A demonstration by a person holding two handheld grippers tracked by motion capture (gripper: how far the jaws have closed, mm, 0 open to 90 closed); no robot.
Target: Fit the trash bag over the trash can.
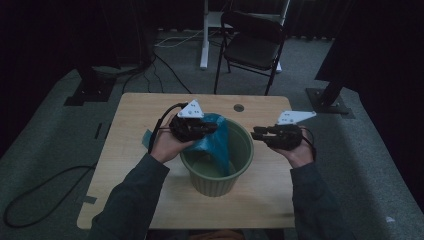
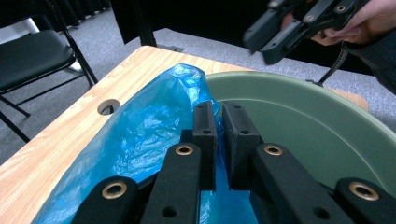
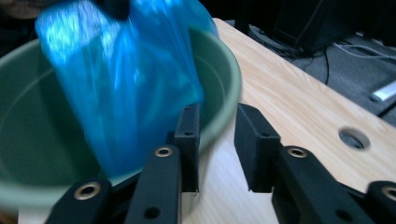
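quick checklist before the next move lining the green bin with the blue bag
1. Left gripper pinching the blue bag: ok, jaws nearly shut on the film.
2. Right gripper free to take an edge: ok, open, holding nothing.
3. Bag over the green bin: ok, part hangs inside.
4. Bag mouth spread over the rim: not ok, still bunched.
5. Bin upright on the table: ok.
6. Firmness of grip: cannot tell.
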